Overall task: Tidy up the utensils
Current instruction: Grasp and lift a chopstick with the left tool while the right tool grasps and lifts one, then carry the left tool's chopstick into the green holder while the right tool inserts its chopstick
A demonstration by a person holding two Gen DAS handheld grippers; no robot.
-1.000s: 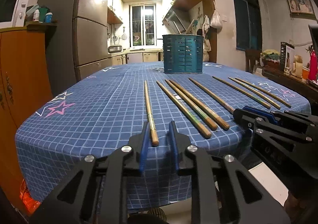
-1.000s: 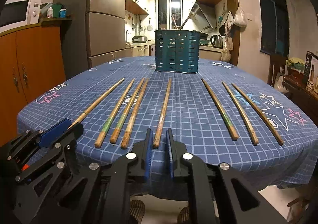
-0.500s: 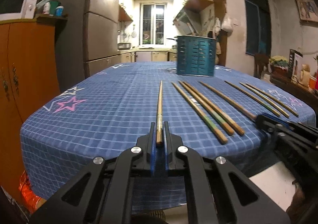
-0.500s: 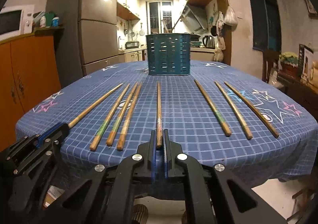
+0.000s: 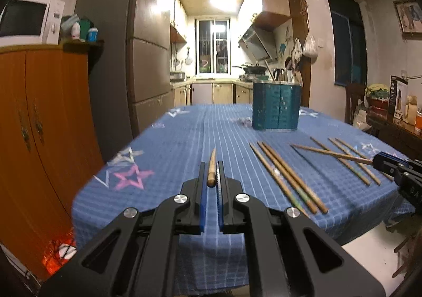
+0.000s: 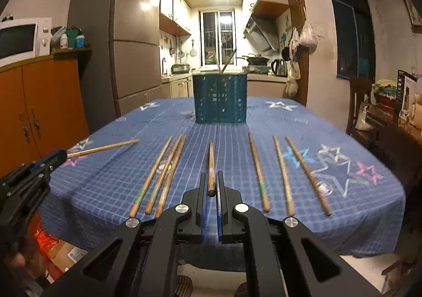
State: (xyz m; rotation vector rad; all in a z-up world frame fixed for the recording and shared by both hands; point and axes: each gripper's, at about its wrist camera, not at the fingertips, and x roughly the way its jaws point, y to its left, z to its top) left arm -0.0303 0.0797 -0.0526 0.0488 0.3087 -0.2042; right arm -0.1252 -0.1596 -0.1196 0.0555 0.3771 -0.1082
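Left wrist: chopstick clamped between the fingers.

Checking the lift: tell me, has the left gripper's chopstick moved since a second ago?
Yes. The chopstick, then flat on the tablecloth, is now raised off it in the left gripper.

Home dining room opening onto small kitchen: tall refrigerator, microwave on orange cabinet, range hood, kettle, barred window, star-patterned blue tablecloth over surface.
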